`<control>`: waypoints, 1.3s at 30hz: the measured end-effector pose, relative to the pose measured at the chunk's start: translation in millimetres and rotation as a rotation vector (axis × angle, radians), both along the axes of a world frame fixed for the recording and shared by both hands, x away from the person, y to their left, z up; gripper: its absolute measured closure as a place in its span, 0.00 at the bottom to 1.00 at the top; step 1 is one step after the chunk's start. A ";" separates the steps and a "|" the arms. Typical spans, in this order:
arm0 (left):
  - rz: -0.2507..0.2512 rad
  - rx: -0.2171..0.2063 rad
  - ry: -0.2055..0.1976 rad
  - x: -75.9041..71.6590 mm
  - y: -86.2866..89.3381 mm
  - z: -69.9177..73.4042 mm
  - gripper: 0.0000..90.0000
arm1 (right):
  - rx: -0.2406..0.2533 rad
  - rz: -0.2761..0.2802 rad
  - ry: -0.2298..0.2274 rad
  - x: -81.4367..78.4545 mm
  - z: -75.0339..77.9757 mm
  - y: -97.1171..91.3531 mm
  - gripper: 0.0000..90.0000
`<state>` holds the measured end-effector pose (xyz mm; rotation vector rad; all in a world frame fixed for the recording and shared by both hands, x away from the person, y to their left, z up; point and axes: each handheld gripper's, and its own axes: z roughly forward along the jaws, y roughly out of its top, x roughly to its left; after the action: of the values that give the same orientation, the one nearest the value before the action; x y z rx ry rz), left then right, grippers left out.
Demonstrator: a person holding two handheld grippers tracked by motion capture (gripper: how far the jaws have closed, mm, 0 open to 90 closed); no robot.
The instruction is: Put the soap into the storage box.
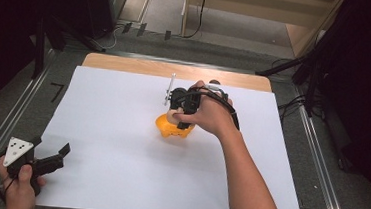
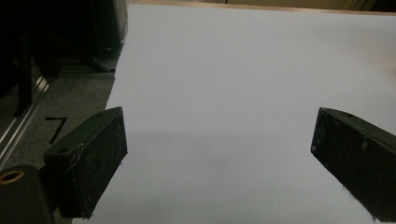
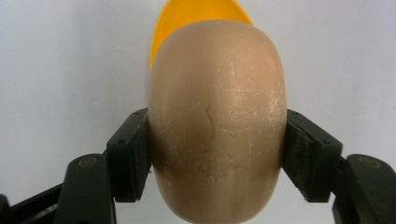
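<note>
A tan oval bar of soap (image 3: 217, 121) is clamped between the two pads of my right gripper (image 3: 218, 149), one pad on each long side. Just beyond it lies an orange dish (image 3: 187, 14). In the high view the right gripper (image 1: 179, 109) points down at the middle of the sheet, right over the orange dish (image 1: 171, 127); whether the soap touches the dish I cannot tell. My left gripper (image 1: 51, 145) rests at the near left corner, jaws wide apart and empty. In the left gripper view, bare white sheet lies between the jaws of the left gripper (image 2: 219, 154).
A large white sheet (image 1: 111, 129) covers most of the wooden table (image 1: 126, 62). A thin white rod (image 1: 169, 88) sticks up just left of the right gripper. Dark stands and cables (image 1: 294, 103) flank the table, and metal rails (image 1: 1, 120) run along both sides.
</note>
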<state>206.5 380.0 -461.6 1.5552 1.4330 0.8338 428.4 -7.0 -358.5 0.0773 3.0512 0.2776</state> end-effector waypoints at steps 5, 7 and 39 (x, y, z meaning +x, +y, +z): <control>-0.001 -0.001 0.000 0.0 0.2 0.0 0.05 | -0.003 0.021 0.009 0.6 -4.3 8.5 0.37; 0.001 -0.001 0.000 0.0 0.1 0.0 0.05 | -0.007 0.035 0.008 1.7 -6.2 11.5 0.37; 0.000 0.003 0.003 0.2 -0.2 0.0 0.05 | -0.030 0.057 0.057 10.3 -23.1 19.7 0.37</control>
<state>206.7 379.9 -461.6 1.5592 1.4340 0.8343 438.7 12.7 -381.7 -0.0044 3.1168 0.2369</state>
